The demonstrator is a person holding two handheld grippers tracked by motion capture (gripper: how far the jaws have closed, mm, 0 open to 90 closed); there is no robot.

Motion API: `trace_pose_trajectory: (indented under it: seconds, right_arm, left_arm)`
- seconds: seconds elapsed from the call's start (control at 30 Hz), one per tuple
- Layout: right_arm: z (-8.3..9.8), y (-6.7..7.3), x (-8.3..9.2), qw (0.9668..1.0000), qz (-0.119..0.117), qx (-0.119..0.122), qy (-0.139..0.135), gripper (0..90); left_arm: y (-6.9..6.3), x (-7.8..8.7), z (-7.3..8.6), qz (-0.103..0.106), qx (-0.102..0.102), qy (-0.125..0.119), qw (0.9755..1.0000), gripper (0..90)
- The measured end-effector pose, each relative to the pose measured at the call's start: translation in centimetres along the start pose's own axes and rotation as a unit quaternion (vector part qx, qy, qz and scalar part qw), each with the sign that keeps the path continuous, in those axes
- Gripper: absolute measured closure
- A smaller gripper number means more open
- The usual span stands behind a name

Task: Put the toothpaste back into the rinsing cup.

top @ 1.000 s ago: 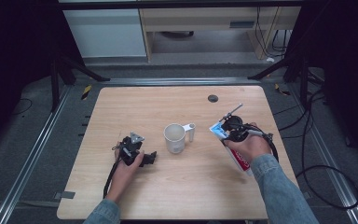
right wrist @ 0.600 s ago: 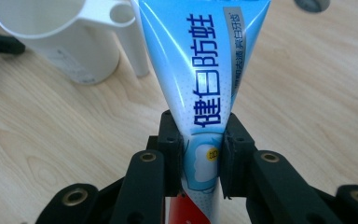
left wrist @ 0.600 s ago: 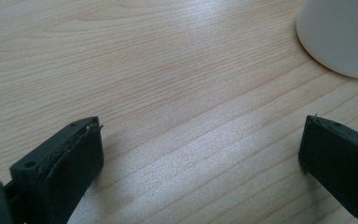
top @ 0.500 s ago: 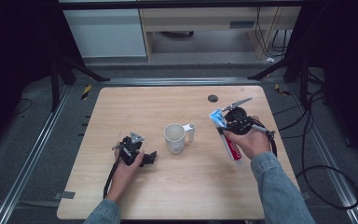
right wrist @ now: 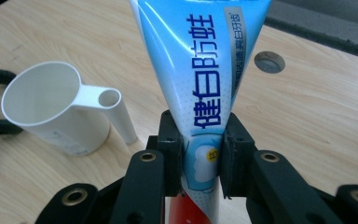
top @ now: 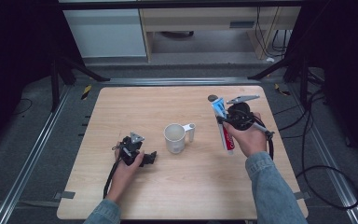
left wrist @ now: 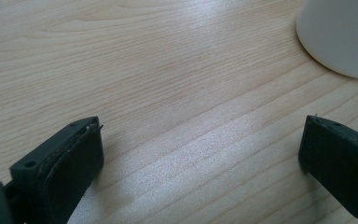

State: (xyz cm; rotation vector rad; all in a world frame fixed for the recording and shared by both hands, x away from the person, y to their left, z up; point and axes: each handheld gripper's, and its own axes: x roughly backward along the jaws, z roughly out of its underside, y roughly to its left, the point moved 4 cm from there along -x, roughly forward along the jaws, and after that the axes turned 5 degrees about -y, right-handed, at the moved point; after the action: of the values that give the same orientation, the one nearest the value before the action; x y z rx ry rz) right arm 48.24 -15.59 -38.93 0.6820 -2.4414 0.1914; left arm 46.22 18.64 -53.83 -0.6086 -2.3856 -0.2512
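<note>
right gripper (right wrist: 200, 161) is clamped on the toothpaste tube (top: 223, 126) mid-body, pads pinching it flat. since a second ago the tube has swung from lying low to more upright and drifted up-table, flat end away from the person, now right of the cup (top: 175, 138) and clear of it. looks like lining up for a drop into the cup. left gripper (left wrist: 200, 154) rests on the table (top: 140, 107), jaws wide open, empty, cup just ahead.
</note>
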Motion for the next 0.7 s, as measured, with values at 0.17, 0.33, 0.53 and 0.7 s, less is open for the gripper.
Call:
trace_pose_trajectory:
  seconds: [0.17,0.33,0.53,0.7]
  right_arm:
    - [-0.3,0.2,-0.2,0.9998,0.004,-0.006,-0.021,73.3]
    - [-0.7,0.5,-0.5,0.9993,0.002,0.000,-0.036,73.4]
    - [-1.1,1.1,-0.7,0.9982,0.004,0.000,-0.059,73.4]
    - [-1.6,1.5,-0.9,0.9969,0.008,-0.003,-0.079,73.5]
  left_arm:
    - [0.0,0.0,0.0,0.000,0.000,0.000,1.0000,0.0]
    - [0.0,0.0,0.0,0.000,0.000,0.000,1.0000,0.0]
    - [0.0,0.0,0.0,0.000,0.000,0.000,1.0000,0.0]
    - [0.0,0.0,0.0,0.000,0.000,0.000,1.0000,0.0]
